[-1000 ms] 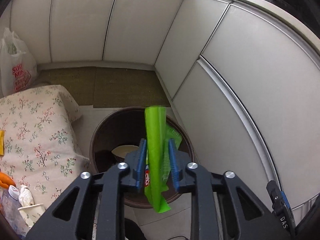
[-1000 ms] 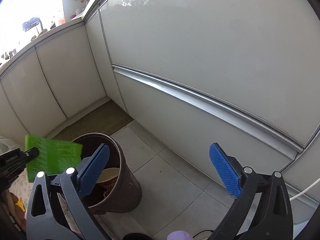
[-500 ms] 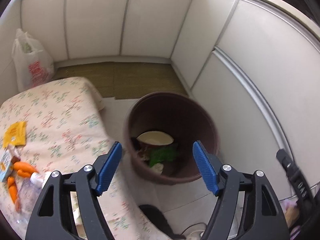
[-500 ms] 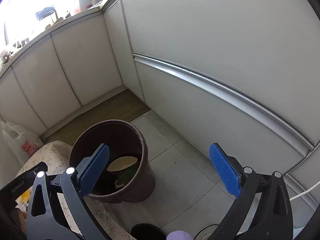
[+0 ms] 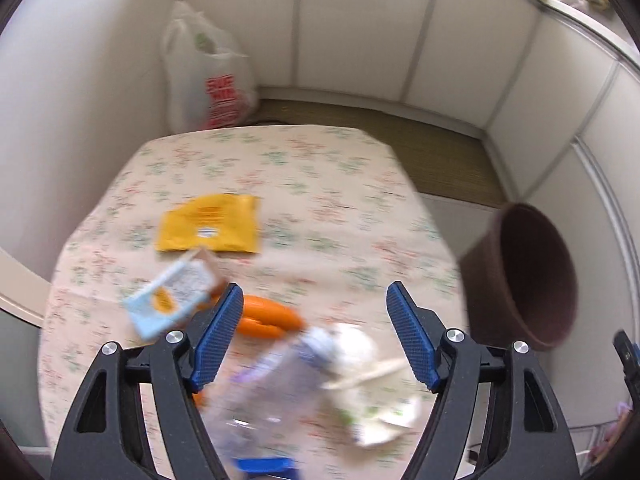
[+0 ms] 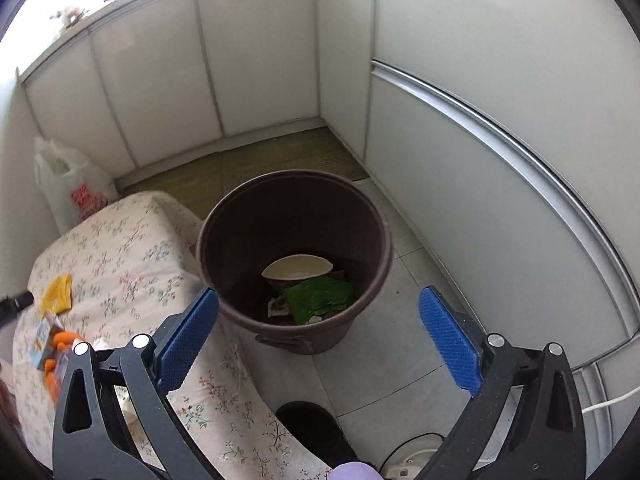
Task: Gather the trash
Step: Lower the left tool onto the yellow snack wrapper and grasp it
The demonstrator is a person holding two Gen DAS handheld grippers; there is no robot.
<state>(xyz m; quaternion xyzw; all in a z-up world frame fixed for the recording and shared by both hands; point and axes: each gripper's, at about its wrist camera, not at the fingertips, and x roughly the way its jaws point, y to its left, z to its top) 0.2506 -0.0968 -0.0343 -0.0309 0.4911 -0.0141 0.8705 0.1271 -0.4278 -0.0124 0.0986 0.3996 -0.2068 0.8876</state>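
My left gripper (image 5: 316, 338) is open and empty above the floral-cloth table (image 5: 340, 184). Between and below its jaws lie a clear plastic bottle (image 5: 276, 384), orange wrappers (image 5: 266, 320) and crumpled white paper (image 5: 356, 344). A yellow packet (image 5: 210, 224) and a pale blue packet (image 5: 172, 296) lie farther left. The brown bin (image 6: 294, 256) stands on the floor right of the table and holds a green wrapper (image 6: 320, 296) and a paper bowl (image 6: 298, 268). My right gripper (image 6: 318, 330) is open and empty above the bin's near rim.
A white plastic bag (image 5: 208, 76) stands in the far corner behind the table. White panel walls (image 6: 480, 128) close in the space on the right. A green mat (image 6: 248, 164) covers the floor behind the bin. A black slipper (image 6: 312, 428) lies on the tiles.
My left gripper opened and dropped the green wrapper into the bin, then swung left over the table's trash. My right gripper turned toward the bin.
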